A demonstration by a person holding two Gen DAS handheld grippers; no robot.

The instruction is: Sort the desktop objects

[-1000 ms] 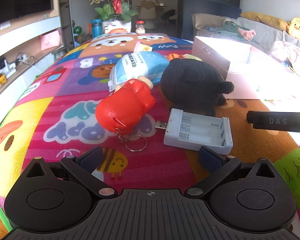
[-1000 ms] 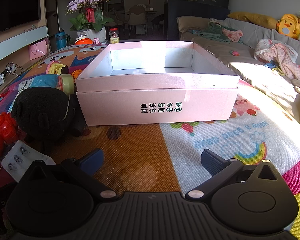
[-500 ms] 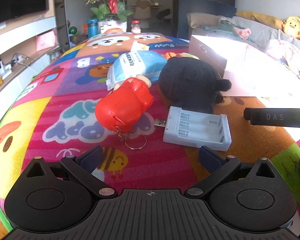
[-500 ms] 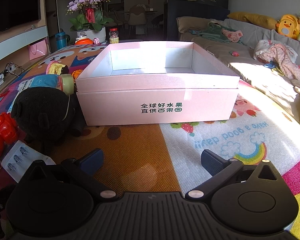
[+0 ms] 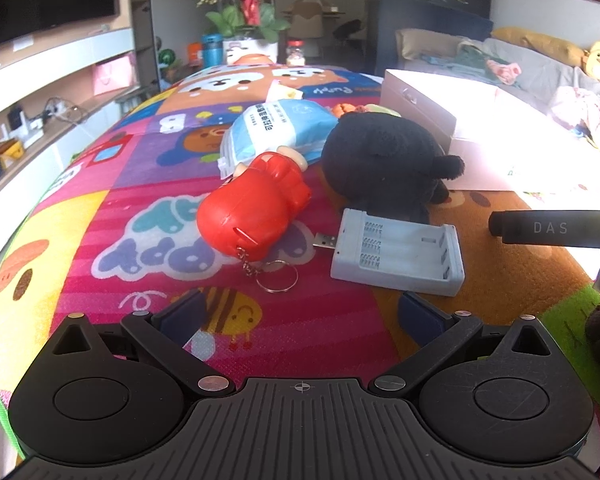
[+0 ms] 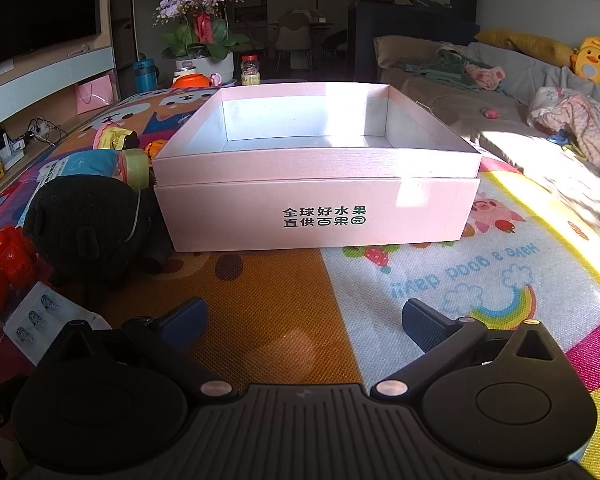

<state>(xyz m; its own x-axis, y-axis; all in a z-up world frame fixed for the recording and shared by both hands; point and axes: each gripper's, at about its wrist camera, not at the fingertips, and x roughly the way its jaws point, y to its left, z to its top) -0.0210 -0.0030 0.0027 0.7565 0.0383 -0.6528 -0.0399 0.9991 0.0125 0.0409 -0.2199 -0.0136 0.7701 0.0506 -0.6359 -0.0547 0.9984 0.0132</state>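
— While the left gripper (image 5: 300, 312) hangs low over the mat (image 5: 80, 216), how do its fingers stand?

— Spread wide, with nothing between them. Just ahead of the right finger lies a pale battery charger (image 5: 398, 254), its USB plug pointing left toward a red figure (image 5: 256, 210) on its side. A chain and keyring (image 5: 278, 278) trail from the figure toward the camera.

— And behind those?

— A black plush (image 5: 384, 164) sits just past the charger, touching the red figure's far end. A blue-and-white packet (image 5: 276, 130) lies behind both. The pink box (image 5: 420, 108) is to the right of the plush, washed out by sunlight. A black bar marked DAS comes in from the right edge.

— What does the right wrist view give?

— The right gripper (image 6: 304, 320) is also wide apart and holds nothing, hovering over the mat (image 6: 260, 320). The box (image 6: 316, 208) stands straight ahead, open-topped, and what shows of its inside is bare. The plush (image 6: 88, 232) rests against the box's left front corner. The charger (image 6: 44, 320) and the red figure (image 6: 8, 256) show at the left edge, with the packet (image 6: 80, 164) farther back.
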